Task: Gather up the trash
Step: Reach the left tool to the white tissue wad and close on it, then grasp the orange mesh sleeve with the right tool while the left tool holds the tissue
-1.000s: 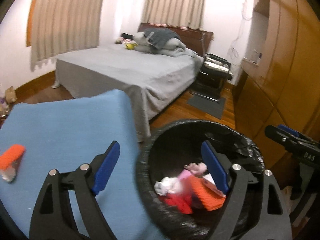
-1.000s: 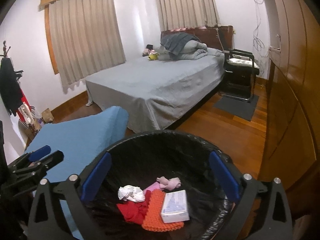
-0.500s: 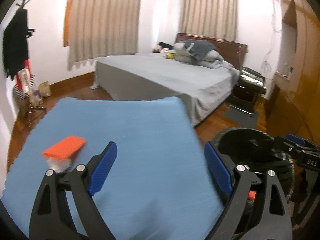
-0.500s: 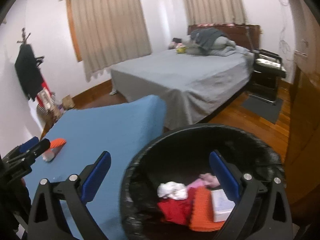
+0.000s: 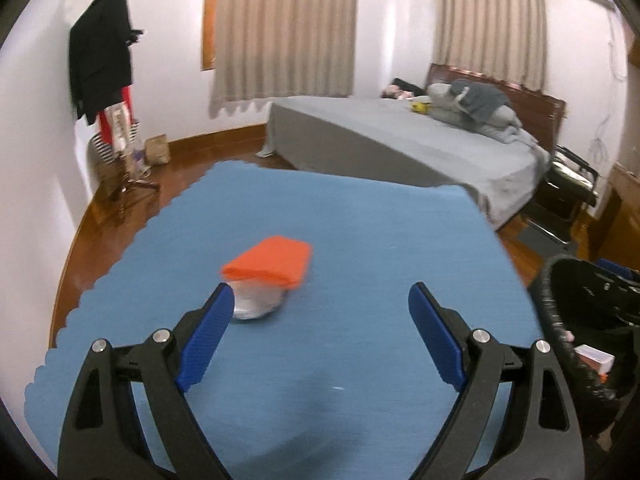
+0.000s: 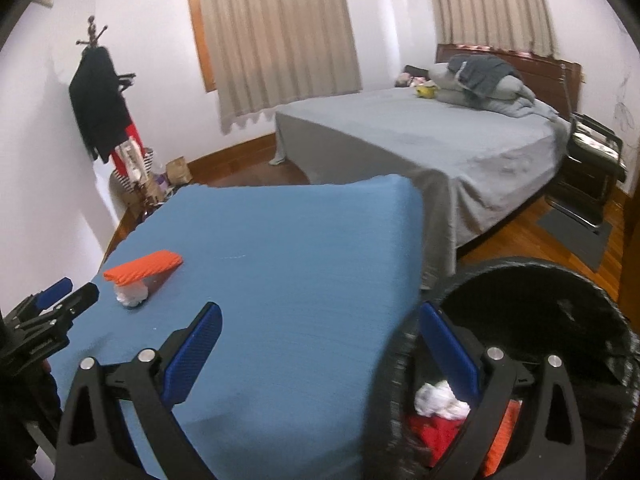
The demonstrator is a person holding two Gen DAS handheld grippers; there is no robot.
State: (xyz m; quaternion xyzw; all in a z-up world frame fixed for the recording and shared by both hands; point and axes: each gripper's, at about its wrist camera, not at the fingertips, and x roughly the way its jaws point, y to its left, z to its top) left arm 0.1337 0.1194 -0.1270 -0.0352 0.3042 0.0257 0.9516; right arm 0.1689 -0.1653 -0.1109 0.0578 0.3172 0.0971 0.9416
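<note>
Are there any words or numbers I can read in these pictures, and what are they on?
None can be read.
Trash bin liner: a faint pale mark, too blurred to read.
White box in the bin: no readable print.
Left gripper and right gripper: no lettering shows.

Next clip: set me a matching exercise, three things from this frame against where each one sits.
Things:
1. orange sponge
2. white crumpled paper
3. black coat

Places:
A. inside the black trash bin
B. hanging on the coat stand by the wall
C. on the blue table, atop a clear cup

Pairs: 1-C, 2-A, 3-B
</note>
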